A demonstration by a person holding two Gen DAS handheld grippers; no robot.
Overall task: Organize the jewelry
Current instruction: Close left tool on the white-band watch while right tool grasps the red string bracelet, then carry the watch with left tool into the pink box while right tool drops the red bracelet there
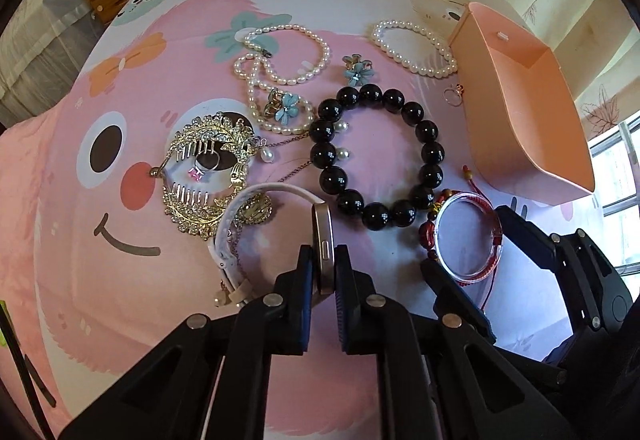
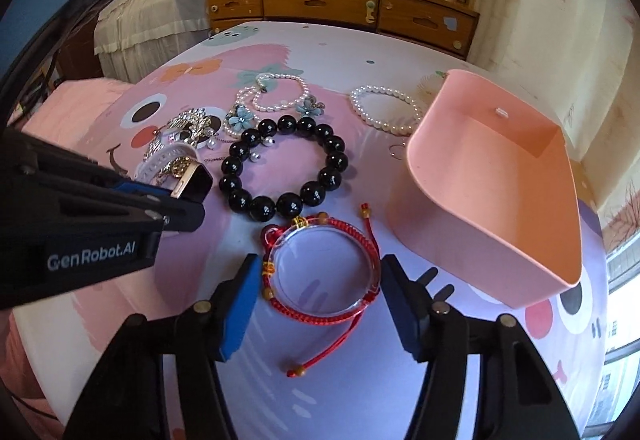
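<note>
The left gripper (image 1: 324, 260) fingers pinch the watch (image 1: 322, 240); the right gripper (image 2: 320, 280) fingers stand spread around the red bracelet (image 2: 322, 272) on the bed (image 2: 340, 380).

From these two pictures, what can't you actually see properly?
- Watch face: left wrist view shows only its edge, clamped in the left gripper.
- Watch strap clasp: left view, behind the gripper's finger.
- Small ring by the pink bin: too small for detail.
- Gold combs: right view, partly behind the left gripper.
</note>
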